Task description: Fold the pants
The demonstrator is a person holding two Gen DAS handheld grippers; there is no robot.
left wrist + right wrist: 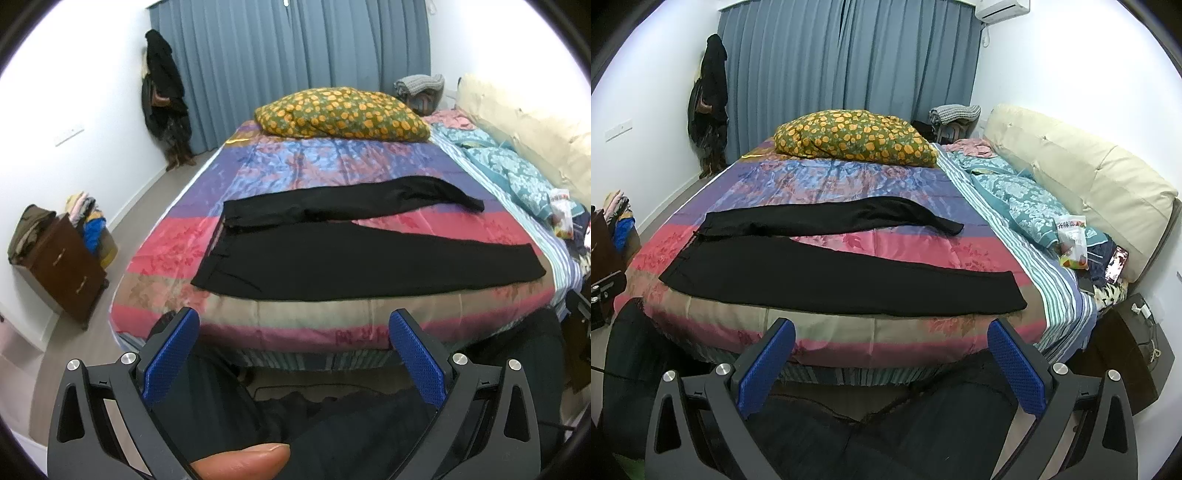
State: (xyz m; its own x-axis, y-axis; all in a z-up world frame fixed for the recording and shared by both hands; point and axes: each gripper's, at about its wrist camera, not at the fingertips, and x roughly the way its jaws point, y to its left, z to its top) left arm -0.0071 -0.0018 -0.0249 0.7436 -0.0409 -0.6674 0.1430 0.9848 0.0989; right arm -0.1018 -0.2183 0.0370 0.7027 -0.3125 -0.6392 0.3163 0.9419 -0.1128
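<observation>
Both grippers, left gripper (294, 325) and right gripper (892, 336), hang wide open short of the bed's near edge, black pants (354, 254) spread flat across the quilt (332, 162) with legs splayed, only the right view showing the phone (1117, 264) by the headboard (1100, 173)

Both my tools, left tool (294, 328) and right tool (893, 338), hang spread wide off the bed's (332, 317) near edge, nothing between them and the black pants (332, 258). Bare quilt runs behind the pants up to the flowered pillow (343, 112). Right side's crowded: teal bedding (1015, 199), snack bag (1073, 240). Brown dresser (66, 266) blocks the left floor.
</observation>
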